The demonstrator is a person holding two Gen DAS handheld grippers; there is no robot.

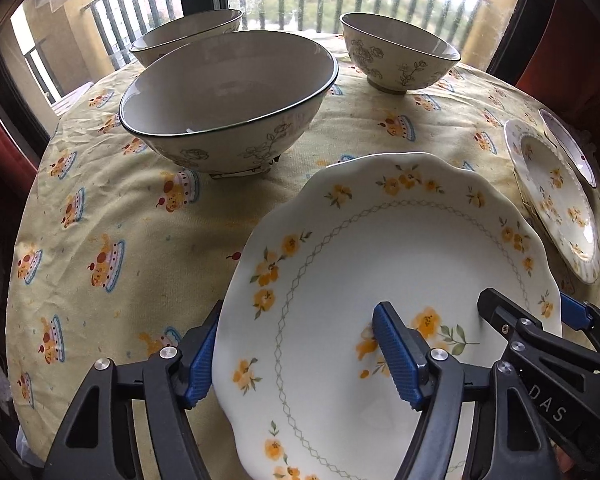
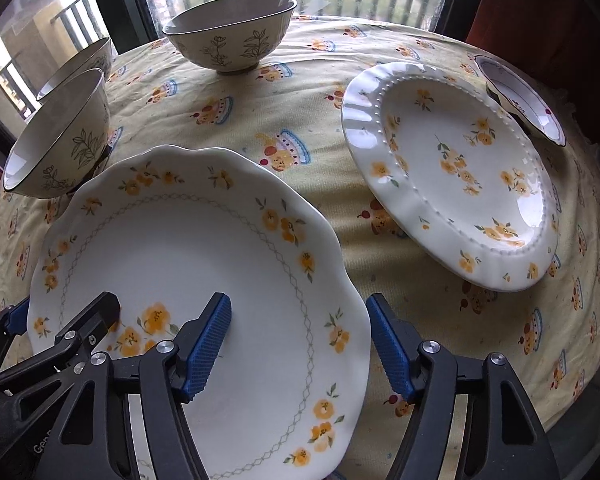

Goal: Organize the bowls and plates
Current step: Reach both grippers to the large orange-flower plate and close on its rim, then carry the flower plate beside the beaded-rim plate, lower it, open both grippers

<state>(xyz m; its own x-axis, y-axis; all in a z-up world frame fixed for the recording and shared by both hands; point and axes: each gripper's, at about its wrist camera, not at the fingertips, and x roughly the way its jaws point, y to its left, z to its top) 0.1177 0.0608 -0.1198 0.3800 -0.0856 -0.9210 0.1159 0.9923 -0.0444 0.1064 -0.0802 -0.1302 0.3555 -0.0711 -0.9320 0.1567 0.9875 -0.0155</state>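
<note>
Presently: scalloped plate (image 2: 196,240) at the near edge of the desk (image 1: 228,216), flat on its yellow cloth; left gripper (image 1: 300,356) and right gripper (image 2: 300,344) each straddle an opposite rim, jaws spread and not yet pressing, seemingly for a balanced two-handed lift; ribbed plate (image 2: 460,176) to the right, a likely stacking base; patterned bowls (image 1: 228,100) grouped behind.
</note>
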